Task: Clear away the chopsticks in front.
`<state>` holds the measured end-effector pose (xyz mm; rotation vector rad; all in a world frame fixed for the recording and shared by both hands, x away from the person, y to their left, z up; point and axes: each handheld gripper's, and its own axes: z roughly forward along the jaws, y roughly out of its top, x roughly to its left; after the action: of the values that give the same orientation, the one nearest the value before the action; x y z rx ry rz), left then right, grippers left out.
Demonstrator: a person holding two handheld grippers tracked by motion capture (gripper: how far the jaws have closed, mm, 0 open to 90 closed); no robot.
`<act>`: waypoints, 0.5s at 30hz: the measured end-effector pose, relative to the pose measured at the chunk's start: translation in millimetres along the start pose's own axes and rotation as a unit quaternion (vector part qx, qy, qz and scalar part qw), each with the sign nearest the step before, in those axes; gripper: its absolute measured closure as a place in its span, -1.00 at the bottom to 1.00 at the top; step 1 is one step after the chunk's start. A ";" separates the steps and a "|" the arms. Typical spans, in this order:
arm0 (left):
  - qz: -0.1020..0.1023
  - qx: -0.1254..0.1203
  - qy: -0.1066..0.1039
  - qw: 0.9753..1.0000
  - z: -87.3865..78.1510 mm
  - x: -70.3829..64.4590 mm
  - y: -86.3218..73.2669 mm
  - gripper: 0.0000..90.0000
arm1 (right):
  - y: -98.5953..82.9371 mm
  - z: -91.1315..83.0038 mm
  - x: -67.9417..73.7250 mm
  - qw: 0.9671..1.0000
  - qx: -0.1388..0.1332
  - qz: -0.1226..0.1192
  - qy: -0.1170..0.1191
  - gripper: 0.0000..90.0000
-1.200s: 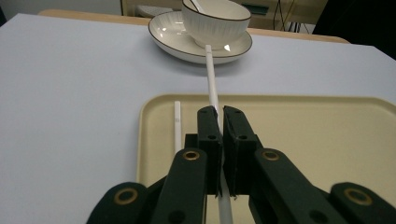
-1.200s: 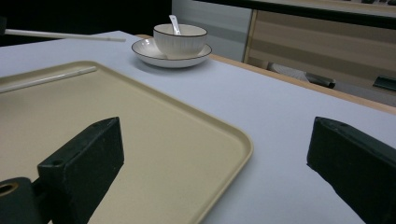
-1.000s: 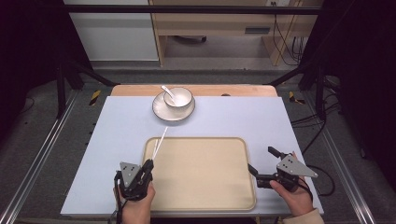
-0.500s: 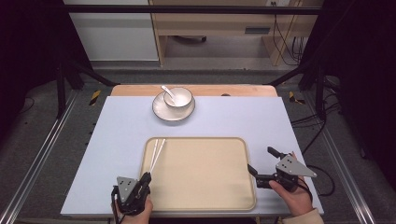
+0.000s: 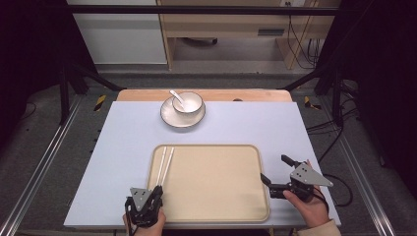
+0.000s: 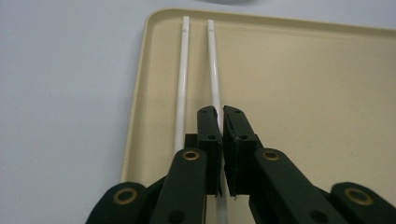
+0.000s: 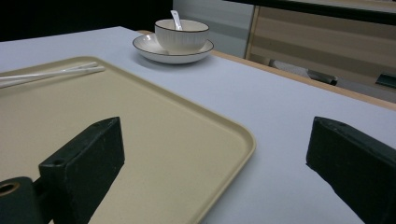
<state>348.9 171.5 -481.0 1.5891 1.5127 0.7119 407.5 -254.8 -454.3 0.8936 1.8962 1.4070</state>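
Since 0.5 s ago the left gripper (image 5: 156,189) has slid a bit toward the near edge; the chopsticks (image 5: 164,163) lie flat w/ far tips now spread slightly. 2 white chopsticks lie inside the tray (image 5: 231,206), along its left rim. In the left gripper view the fingers (image 6: 209,135) are nearly pressed together, pinching the right-hand chopstick (image 6: 214,79) at its near end; the other chopstick (image 6: 182,79) lies just left of the fingers, untouched. No readable writing anywhere. The right gripper (image 5: 277,172), fingers spread wide & empty, sits at the tray's right edge. Count: 1 tray, 1 bowl (image 5: 188,102) on 1 saucer (image 5: 169,117), 1 spoon (image 5: 177,97) in the bowl, far across the pale blue surface (image 5: 295,128).
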 end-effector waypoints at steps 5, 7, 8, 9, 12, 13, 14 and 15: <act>0.000 0.004 -0.003 1.000 2.0 -1.1 -1.0 0.90 | 0.0 0.1 0.1 1.000 0.000 0.000 0.001 -0.90; -0.009 0.003 -0.004 1.000 2.6 0.4 -1.3 0.90 | 0.0 0.1 0.2 1.000 0.000 -0.001 0.001 -0.90; -0.011 0.003 -0.005 1.000 3.1 1.3 -1.3 0.90 | -0.1 0.3 0.2 1.000 0.001 -0.003 0.001 -0.90; -0.011 0.004 -0.006 1.000 3.3 1.5 -1.3 0.90 | -0.1 0.3 0.6 1.000 0.001 -0.002 0.002 -0.90; -0.009 0.005 -0.011 1.000 4.3 -0.3 -1.4 0.90 | -0.1 0.5 0.6 1.000 0.001 -0.002 0.002 -0.90; -0.007 0.006 -0.012 1.000 4.4 -0.6 -1.5 0.89 | -0.2 0.6 0.4 1.000 0.001 -0.003 0.002 -0.90; -0.009 0.007 -0.012 1.000 5.0 -0.5 -1.9 0.89 | -0.2 0.5 0.3 1.000 0.001 -0.004 0.002 -0.90; -0.011 0.008 -0.011 1.000 5.4 -0.1 -2.4 0.89 | -0.2 0.3 0.6 1.000 0.002 -0.002 0.002 -0.90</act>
<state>352.2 170.4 -485.8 1.5844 1.5201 0.6698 407.3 -254.2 -454.6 0.8884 1.9029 1.4046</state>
